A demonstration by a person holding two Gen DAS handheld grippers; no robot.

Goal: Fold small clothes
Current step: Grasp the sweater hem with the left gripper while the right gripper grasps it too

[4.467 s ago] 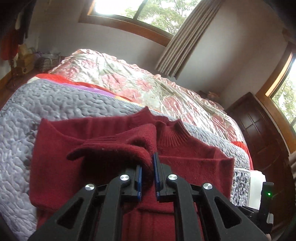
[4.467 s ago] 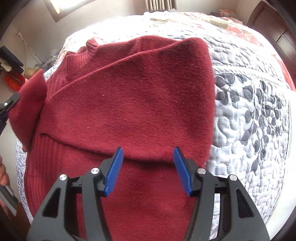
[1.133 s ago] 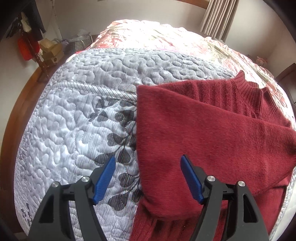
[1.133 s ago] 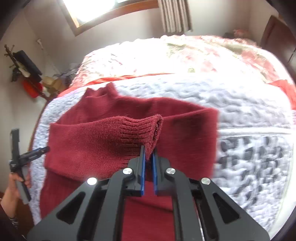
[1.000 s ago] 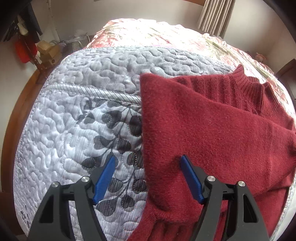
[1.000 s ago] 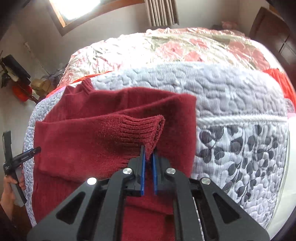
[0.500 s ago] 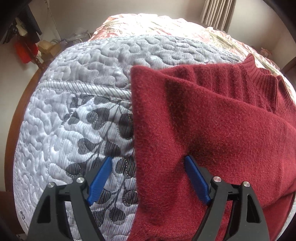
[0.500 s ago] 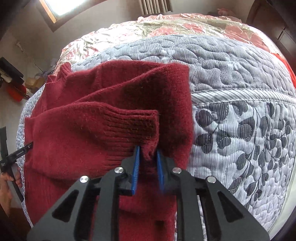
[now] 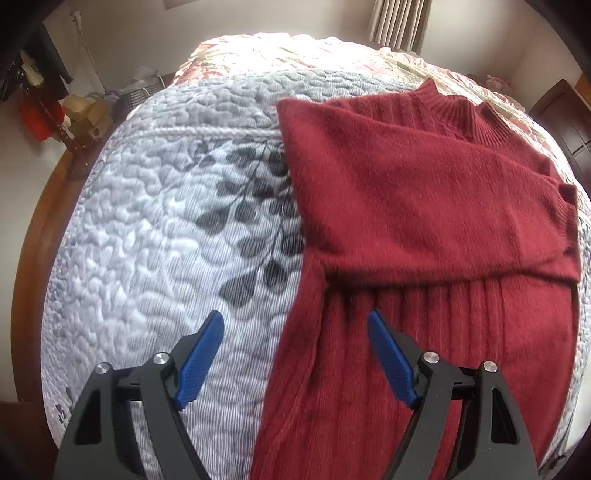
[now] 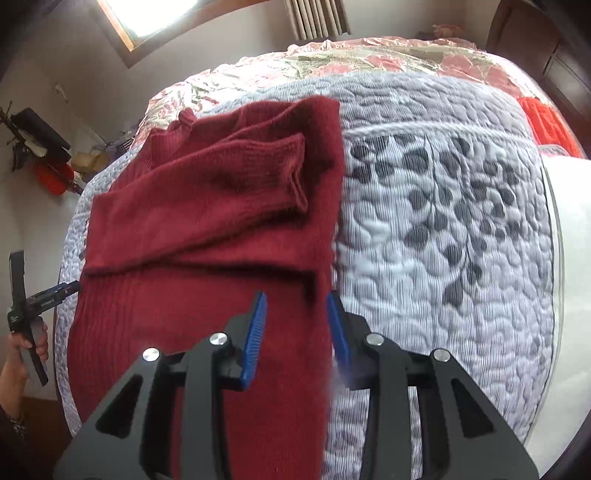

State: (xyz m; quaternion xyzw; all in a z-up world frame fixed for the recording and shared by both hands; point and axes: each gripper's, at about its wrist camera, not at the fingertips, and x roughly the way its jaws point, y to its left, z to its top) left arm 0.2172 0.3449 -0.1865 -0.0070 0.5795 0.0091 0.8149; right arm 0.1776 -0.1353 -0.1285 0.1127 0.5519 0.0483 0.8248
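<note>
Released since the previous frame, the ribbed cuff point(image 10: 295, 166) was left by the right gripper point(image 10: 295, 325); the left gripper point(image 9: 295, 354) was spread. The dark red knitted sweater point(image 9: 424, 221) was laid lengthwise, collar away.

Grey quilted bedspread point(image 9: 155, 229), floral coverlet point(image 10: 369, 55), curtain point(image 9: 399, 22).

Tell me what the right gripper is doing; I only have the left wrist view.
Observer: The right gripper is open, its jaws straddling the red sweater's right edge, below the folded sleeves.
Operator: Report what lies beyond that edge.
Observer: Leaf-print quilt, and farther right an orange cloth.
Operator: Check my left gripper from there.
Observer: The left gripper points at the sweater's left edge; a hand grips its handle off the bedside.
</note>
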